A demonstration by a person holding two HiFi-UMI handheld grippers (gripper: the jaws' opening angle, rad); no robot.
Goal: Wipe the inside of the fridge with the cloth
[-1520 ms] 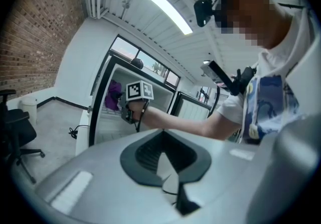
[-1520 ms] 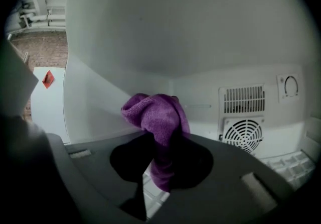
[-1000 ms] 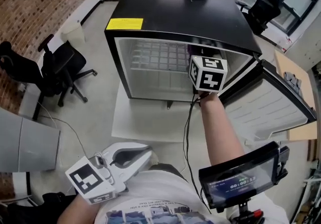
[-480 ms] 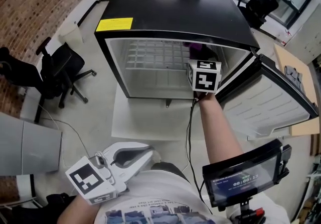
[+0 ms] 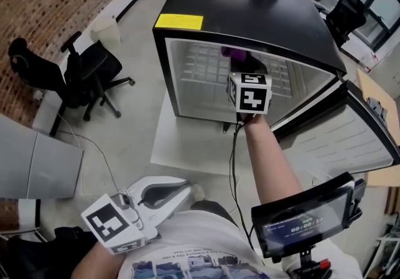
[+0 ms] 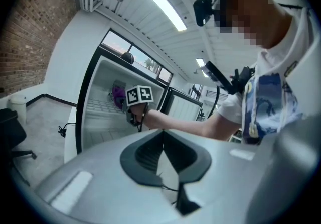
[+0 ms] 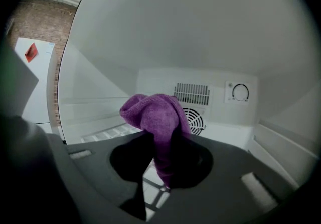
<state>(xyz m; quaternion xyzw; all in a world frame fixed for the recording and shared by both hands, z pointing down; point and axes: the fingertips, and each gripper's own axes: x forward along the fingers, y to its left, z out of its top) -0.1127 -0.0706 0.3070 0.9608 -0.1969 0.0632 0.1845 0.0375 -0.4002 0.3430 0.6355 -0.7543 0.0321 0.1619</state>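
Note:
The black mini fridge (image 5: pixel 250 5) stands open, its door (image 5: pixel 350 140) swung to the right. My right gripper (image 5: pixel 240 66) reaches into the white interior and is shut on a purple cloth (image 5: pixel 232 54). In the right gripper view the cloth (image 7: pixel 158 115) bunches up between the jaws of that gripper (image 7: pixel 160 140), held in the air in front of the back wall and its round fan grille (image 7: pixel 194 120). My left gripper (image 5: pixel 185 194) hangs low by my body, far from the fridge. Its jaws meet with nothing between them (image 6: pixel 163 136).
A wire shelf (image 5: pixel 212 62) crosses the fridge interior, and a thermostat dial (image 7: pixel 240 92) sits on the back wall. The fridge stands on a white mat (image 5: pixel 187 146). An office chair (image 5: pixel 87 74) is to the left. A screen device (image 5: pixel 303 218) is near my right arm.
My right gripper has moved leftward inside the fridge with the cloth, from the right side towards the middle. The head view has shifted. The left gripper has stayed put.

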